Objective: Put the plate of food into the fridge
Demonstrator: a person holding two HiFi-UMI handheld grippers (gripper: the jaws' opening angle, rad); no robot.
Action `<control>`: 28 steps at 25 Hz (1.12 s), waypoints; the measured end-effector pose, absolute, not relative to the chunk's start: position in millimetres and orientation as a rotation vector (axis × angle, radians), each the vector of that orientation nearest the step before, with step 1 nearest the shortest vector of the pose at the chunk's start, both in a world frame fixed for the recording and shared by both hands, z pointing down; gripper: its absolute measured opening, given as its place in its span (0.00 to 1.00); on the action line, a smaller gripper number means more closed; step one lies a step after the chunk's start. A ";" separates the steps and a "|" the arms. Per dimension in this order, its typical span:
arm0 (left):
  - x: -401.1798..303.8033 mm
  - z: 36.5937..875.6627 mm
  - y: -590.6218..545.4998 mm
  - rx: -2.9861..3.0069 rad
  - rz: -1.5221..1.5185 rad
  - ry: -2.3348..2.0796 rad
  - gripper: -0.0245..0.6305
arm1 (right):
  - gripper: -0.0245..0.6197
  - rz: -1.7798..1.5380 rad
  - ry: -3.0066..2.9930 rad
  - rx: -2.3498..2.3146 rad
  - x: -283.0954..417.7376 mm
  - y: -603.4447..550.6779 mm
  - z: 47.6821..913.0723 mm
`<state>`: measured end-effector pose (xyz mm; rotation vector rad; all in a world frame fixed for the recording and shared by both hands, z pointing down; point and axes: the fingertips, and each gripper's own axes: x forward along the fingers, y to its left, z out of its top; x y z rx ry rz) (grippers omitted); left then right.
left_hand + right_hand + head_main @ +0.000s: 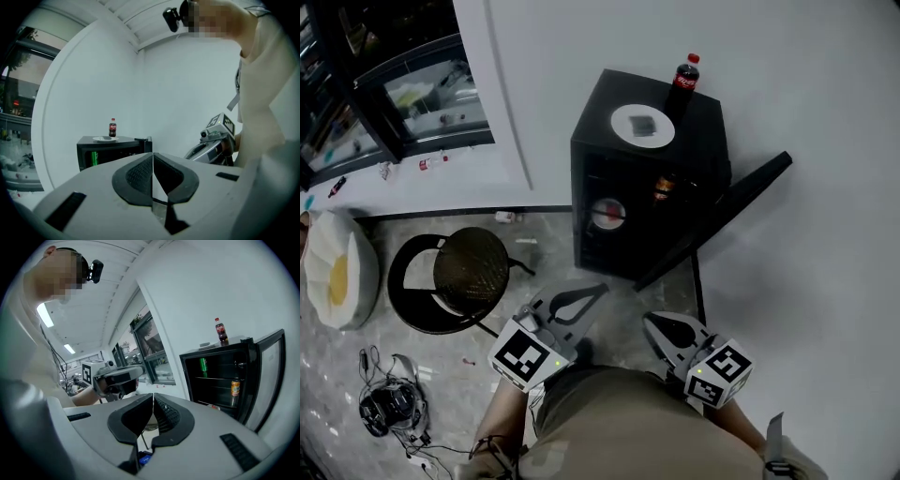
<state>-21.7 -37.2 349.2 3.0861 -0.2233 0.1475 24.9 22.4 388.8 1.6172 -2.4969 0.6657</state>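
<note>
Stool (469, 272) near open fridge (708, 117) (bottle (684, 80), plate (642, 125) atop), left tongs (596, 292) closed, right tongs (656, 323) closed

The plate (642, 125) on the fridge (609, 94) carries food too small to identify (one dark patch only). The white bundle (319, 253), far left, is cut off by the picture's edge.

We look steeply down from overhead; both gripper views face the same small black fridge (628, 178) from afar.
</note>
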 end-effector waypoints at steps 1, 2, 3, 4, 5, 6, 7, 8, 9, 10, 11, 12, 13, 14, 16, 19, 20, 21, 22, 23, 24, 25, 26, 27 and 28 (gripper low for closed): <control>-23.2 349.8 -43.1 3.093 0.145 -0.206 0.05 | 0.07 0.665 -2.484 1.625 22.7 17.2 389.5; -24.6 349.9 -49.0 3.097 0.140 -0.190 0.05 | 0.07 0.665 -2.474 1.633 20.4 12.3 390.2; -25.7 349.7 -54.9 3.101 0.135 -0.175 0.06 | 0.07 0.665 -2.464 1.639 18.0 7.7 390.9; -26.5 349.3 -60.9 3.111 0.133 -0.161 0.05 | 0.07 0.665 -2.454 1.643 15.5 3.3 391.7; -26.9 349.1 -67.3 3.124 0.135 -0.148 0.05 | 0.07 0.661 -2.444 1.645 12.8 -1.1 392.3; -26.8 349.1 -73.8 3.137 0.142 -0.137 0.06 | 0.07 0.655 -2.433 1.647 10.3 -5.1 392.6; -26.0 349.5 -80.0 3.149 0.152 -0.126 0.05 | 0.07 0.646 -2.422 1.649 8.3 -8.6 392.5; -24.8 350.3 -86.0 3.162 0.168 -0.116 0.05 | 0.07 0.637 -2.412 1.653 7.3 -11.6 391.9; -23.3 351.4 -92.3 3.180 0.189 -0.108 0.06 | 0.07 0.631 -2.404 1.658 7.2 -14.4 391.1; -21.3 352.5 -99.0 3.201 0.212 -0.106 0.06 | 0.07 0.630 -2.399 1.663 7.7 -17.2 390.5; -19.1 353.3 -106.2 3.218 0.233 -0.107 0.06 | 0.07 0.633 -2.397 1.665 8.4 -20.0 390.4; -16.5 353.7 -113.3 3.230 0.251 -0.110 0.05 | 0.07 0.637 -2.394 1.663 9.0 -22.9 390.6; -13.5 353.8 -119.8 3.239 0.266 -0.112 0.06 | 0.07 0.639 -2.391 1.658 9.5 -25.5 391.0; -10.3 353.8 -125.4 3.246 0.282 -0.114 0.05 | 0.07 0.638 -2.388 1.653 10.0 -27.6 391.2; -3.2 353.3 -134.1 3.259 0.312 -0.119 0.05 | 0.07 0.632 -2.390 1.646 11.6 -31.2 391.5; 10.9 352.4 -145.8 3.264 0.350 -0.128 0.06 | 0.07 0.628 -2.402 1.635 18.1 -38.5 391.7; 17.0 352.9 -149.3 3.268 0.365 -0.133 0.06 | 0.07 0.625 -2.406 1.631 21.7 -41.4 392.4; 23.3 353.8 -152.0 3.273 0.383 -0.134 0.06 | 0.07 0.624 -2.410 1.627 25.8 -44.3 393.4; 29.6 354.8 -153.7 3.277 0.402 -0.125 0.06 | 0.07 0.627 -2.417 1.624 29.8 -47.1 394.2; 35.9 355.9 -154.4 3.277 0.422 -0.104 0.05 | 0.07 0.636 -2.426 1.622 33.7 -49.8 394.7; 42.4 356.8 -154.5 3.272 0.441 -0.072 0.05 | 0.07 0.649 -2.437 1.620 37.5 -52.5 394.7; 49.2 357.1 -154.6 3.264 0.459 -0.033 0.05 | 0.07 0.666 -2.447 1.618 41.0 -55.2 395.0; 56.2 356.8 -155.4 3.255 0.471 0.003 0.05 | 0.07 0.682 -2.456 1.615 44.6 -57.7 395.7; 63.0 356.2 -157.3 3.247 0.479 0.031 0.06 | 0.07 0.696 -2.462 1.610 48.0 -60.1 397.0; 69.5 355.5 -160.5 3.243 0.486 0.045 0.05 | 0.07 0.709 -2.468 1.604 51.2 -62.1 398.5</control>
